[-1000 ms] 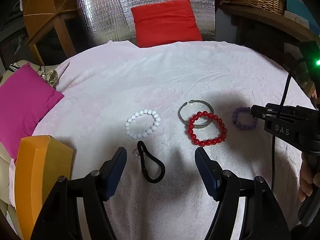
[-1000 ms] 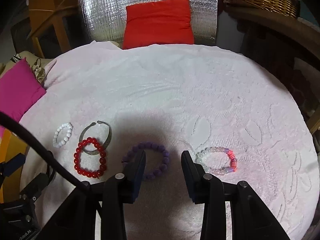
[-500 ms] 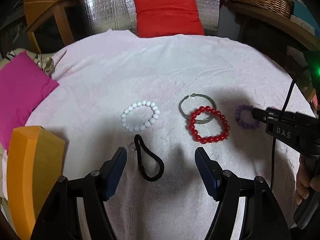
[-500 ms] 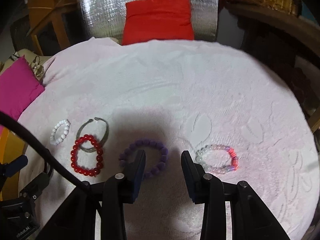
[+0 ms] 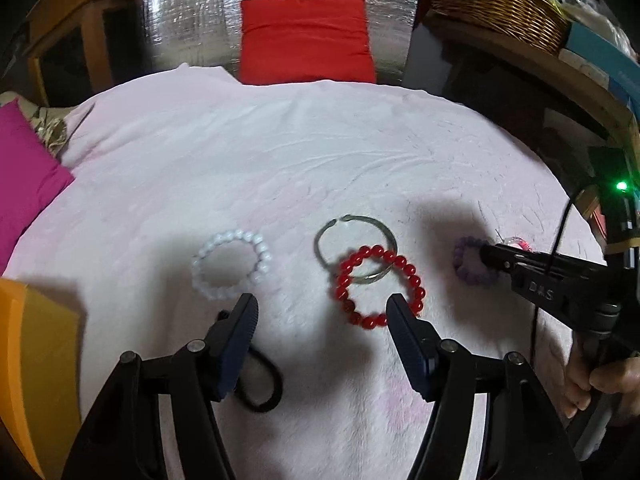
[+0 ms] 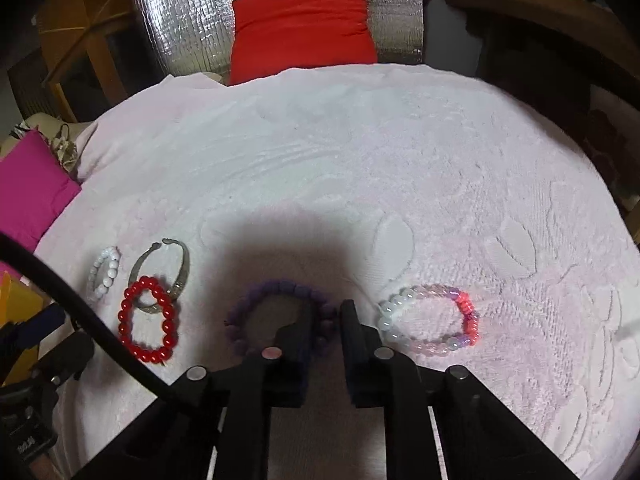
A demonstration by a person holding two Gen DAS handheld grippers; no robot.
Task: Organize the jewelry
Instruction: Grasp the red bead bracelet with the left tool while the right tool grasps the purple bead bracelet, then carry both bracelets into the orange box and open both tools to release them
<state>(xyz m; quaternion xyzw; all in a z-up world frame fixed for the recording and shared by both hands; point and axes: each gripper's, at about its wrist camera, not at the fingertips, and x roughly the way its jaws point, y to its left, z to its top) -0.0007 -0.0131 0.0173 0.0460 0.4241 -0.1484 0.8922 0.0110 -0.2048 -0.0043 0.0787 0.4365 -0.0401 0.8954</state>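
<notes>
Nearest, the left tongs hover wide apart and empty above the pale pink textured towel that covers the round bench. A black elastic hair loop lies partly under their left finger, at about 7 o'clock. Beyond, a white round-bead bracelet lies at 11 o'clock and a red glossy-bead bracelet at 1 o'clock, overlapping an open grey metal bangle behind it.

The right tongs are narrowed over the right rim of a purple matte-bead bracelet; whether they grip it cannot be told. Just beside it, at 2 o'clock, lies a mixed clear, pink and white bead bracelet.

Farther off: a magenta cushion at 9 o'clock and a red cushion at 12.

Judgement: organizing has barely begun; the pieces lie loose in a rough row, two overlapping, and no container for them is evident.
</notes>
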